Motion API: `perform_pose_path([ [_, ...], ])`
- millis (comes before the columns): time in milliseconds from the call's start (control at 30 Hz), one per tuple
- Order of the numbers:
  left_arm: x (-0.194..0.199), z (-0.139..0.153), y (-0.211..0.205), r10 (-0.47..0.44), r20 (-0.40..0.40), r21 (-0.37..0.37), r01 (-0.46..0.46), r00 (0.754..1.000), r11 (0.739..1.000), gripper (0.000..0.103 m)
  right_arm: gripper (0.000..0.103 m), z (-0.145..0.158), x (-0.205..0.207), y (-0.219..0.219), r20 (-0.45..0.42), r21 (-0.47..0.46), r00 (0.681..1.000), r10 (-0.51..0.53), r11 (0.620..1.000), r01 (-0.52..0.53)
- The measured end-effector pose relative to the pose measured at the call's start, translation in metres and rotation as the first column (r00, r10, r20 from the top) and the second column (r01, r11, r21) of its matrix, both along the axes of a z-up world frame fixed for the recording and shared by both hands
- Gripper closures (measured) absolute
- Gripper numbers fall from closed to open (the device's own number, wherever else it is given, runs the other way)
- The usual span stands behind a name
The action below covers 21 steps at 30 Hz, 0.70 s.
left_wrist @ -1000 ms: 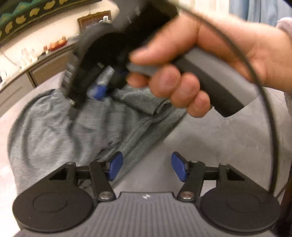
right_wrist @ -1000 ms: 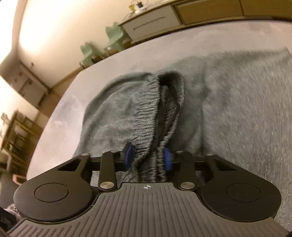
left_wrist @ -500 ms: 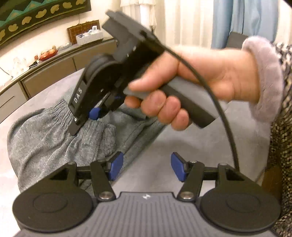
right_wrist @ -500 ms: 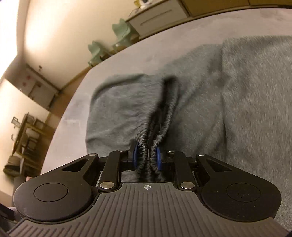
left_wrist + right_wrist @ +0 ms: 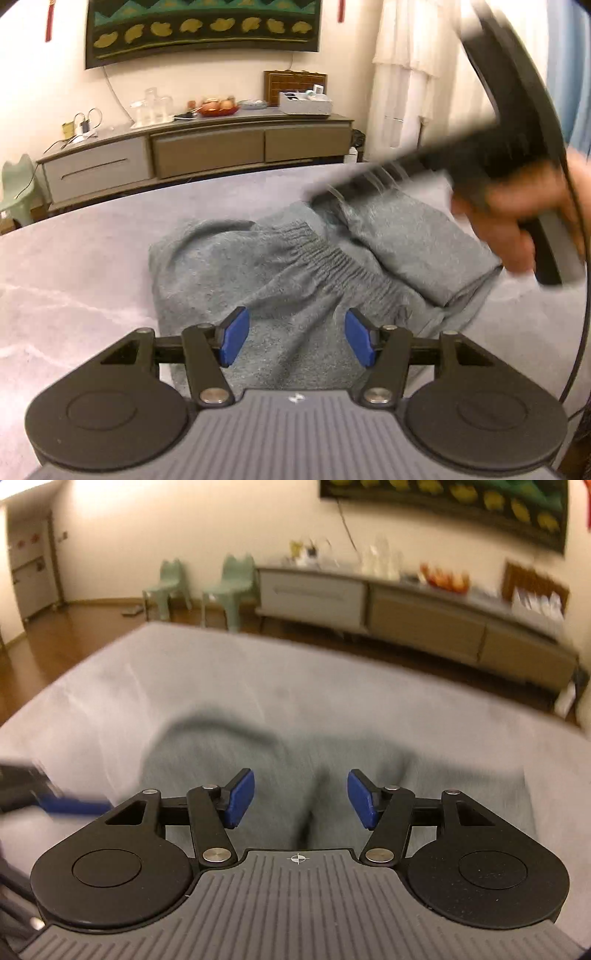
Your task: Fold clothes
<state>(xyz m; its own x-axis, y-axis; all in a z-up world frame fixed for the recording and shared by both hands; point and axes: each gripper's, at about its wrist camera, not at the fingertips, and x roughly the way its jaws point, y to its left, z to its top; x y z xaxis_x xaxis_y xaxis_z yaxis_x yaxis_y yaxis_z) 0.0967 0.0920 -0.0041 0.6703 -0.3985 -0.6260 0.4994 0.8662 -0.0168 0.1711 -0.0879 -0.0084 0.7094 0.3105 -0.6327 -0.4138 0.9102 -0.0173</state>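
A grey knit garment (image 5: 295, 266) with a ribbed elastic waistband lies folded over on the pale grey table (image 5: 74, 266). My left gripper (image 5: 291, 341) is open and empty just above the garment's near part. The right gripper's body, held in a hand, shows blurred at the upper right of the left wrist view. In the right wrist view my right gripper (image 5: 301, 799) is open and empty above the blurred garment (image 5: 332, 760). The left gripper's blue fingertip (image 5: 74, 806) shows blurred at the left edge.
A long sideboard (image 5: 199, 147) with drawers, a fruit bowl and boxes stands against the far wall. Two pale green chairs (image 5: 225, 587) stand on the wooden floor beyond the table's far left corner. Curtains (image 5: 413, 74) hang at the right.
My right gripper has opened and let go of the waistband, then lifted and swung away to the right. The left gripper has moved over the garment and stayed open.
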Motion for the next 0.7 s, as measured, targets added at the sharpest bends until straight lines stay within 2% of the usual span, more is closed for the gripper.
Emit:
perform_pose_path([
  [100,-0.007,-0.010,-0.015,-0.045,0.018,0.045,0.044,0.999,0.998,0.045,0.046,0.003,0.027,0.048,0.003,-0.018,0.996,0.087,0.996,-0.087],
  [133,-0.009,-0.016,-0.020,-0.060,0.001,0.069,0.060,0.998,0.996,0.045,0.050,-0.004,0.042,0.065,-0.036,-0.016,0.993,0.114,0.993,-0.115],
  [200,-0.011,-0.032,-0.031,-0.088,-0.068,0.127,0.096,0.994,0.987,0.046,0.065,-0.028,0.076,0.085,-0.174,-0.025,0.977,0.126,0.991,-0.132],
  [233,-0.012,-0.041,-0.037,-0.099,-0.101,0.165,0.115,0.990,0.980,0.044,0.076,-0.047,0.095,0.092,-0.260,-0.065,0.960,0.103,0.990,-0.123],
  [267,-0.015,-0.044,-0.041,-0.110,-0.103,0.198,0.129,0.989,0.972,0.044,0.084,-0.061,0.113,0.095,-0.296,-0.115,0.953,0.067,0.988,-0.105],
  [333,-0.024,-0.043,-0.044,-0.140,-0.074,0.222,0.153,0.987,0.963,0.042,0.084,-0.060,0.139,0.085,-0.297,-0.102,0.955,-0.003,0.994,-0.028],
  [367,-0.026,-0.040,-0.041,-0.158,-0.076,0.205,0.170,0.985,0.964,0.042,0.081,-0.052,0.147,0.077,-0.280,-0.090,0.957,-0.069,0.995,0.045],
  [400,-0.028,-0.036,-0.038,-0.170,-0.081,0.184,0.183,0.982,0.966,0.042,0.079,-0.042,0.149,0.070,-0.264,-0.055,0.961,-0.081,0.996,0.068],
  [467,-0.027,-0.025,-0.026,-0.183,-0.072,0.128,0.191,0.980,0.973,0.043,0.076,-0.023,0.132,0.057,-0.238,0.018,0.970,-0.051,0.998,0.057],
  [567,-0.018,0.001,0.006,-0.153,-0.031,-0.003,0.153,0.988,0.988,0.043,0.060,0.001,0.096,0.043,-0.175,0.111,0.985,0.006,0.994,0.014],
  [633,-0.001,0.017,0.032,-0.065,-0.020,-0.106,0.063,0.998,0.992,0.043,0.060,-0.006,0.060,0.039,-0.133,0.048,0.991,0.019,0.999,-0.013],
  [700,0.025,0.023,0.052,0.031,-0.044,-0.189,-0.039,0.999,0.981,0.043,0.060,-0.020,0.028,0.036,-0.105,-0.036,0.994,0.035,0.999,-0.039],
])
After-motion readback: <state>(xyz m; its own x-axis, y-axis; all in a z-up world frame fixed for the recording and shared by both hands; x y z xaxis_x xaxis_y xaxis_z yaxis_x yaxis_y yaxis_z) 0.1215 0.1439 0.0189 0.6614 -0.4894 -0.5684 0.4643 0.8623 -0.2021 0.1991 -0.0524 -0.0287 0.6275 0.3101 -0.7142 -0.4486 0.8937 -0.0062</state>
